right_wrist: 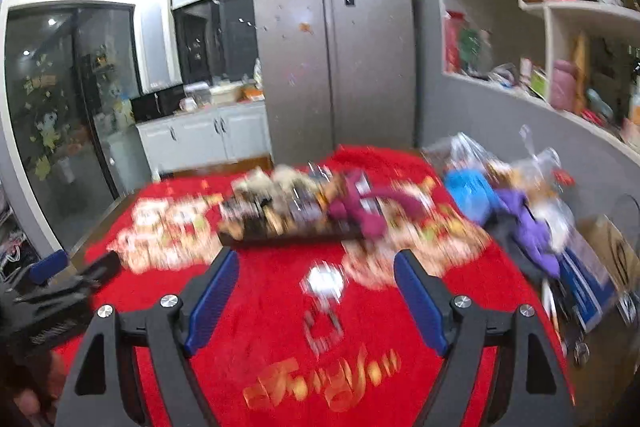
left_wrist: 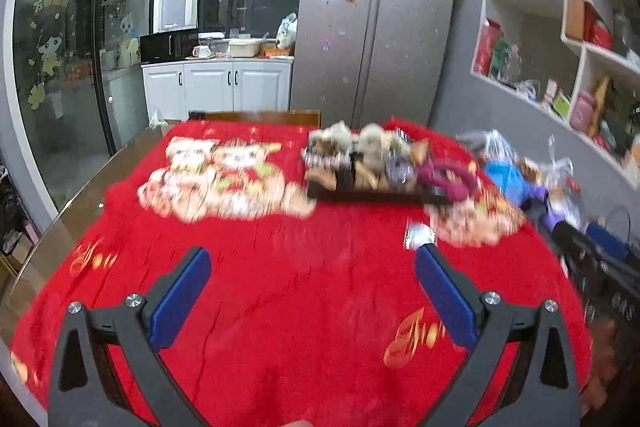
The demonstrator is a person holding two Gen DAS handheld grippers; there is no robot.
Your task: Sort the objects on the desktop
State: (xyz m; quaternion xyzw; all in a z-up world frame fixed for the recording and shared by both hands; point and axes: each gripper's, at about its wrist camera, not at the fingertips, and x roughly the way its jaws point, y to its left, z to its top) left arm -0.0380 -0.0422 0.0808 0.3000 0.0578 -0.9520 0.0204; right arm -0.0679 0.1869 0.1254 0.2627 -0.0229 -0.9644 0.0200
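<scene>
Both grippers look the same: left gripper (left_wrist: 312, 267) and right gripper (right_wrist: 316, 271) have chunky black frames. Each has 2 blue ribbed pads (left_wrist: 182, 297) and 4 shiny silver screws (right_wrist: 463, 301).

A plush red cloth (left_wrist: 280, 267) covers the table; the fridge (left_wrist: 372, 27) is brushed metal, and the gripper pads (right_wrist: 212, 303) are ribbed blue plastic.

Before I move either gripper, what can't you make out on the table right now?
- Items heaped on the dark tray: motion-blurred in both views.
- Small white shiny object between the right gripper fingers: smeared in both views.
- Clear bags beside the blue cloth: contents blurred.
</scene>
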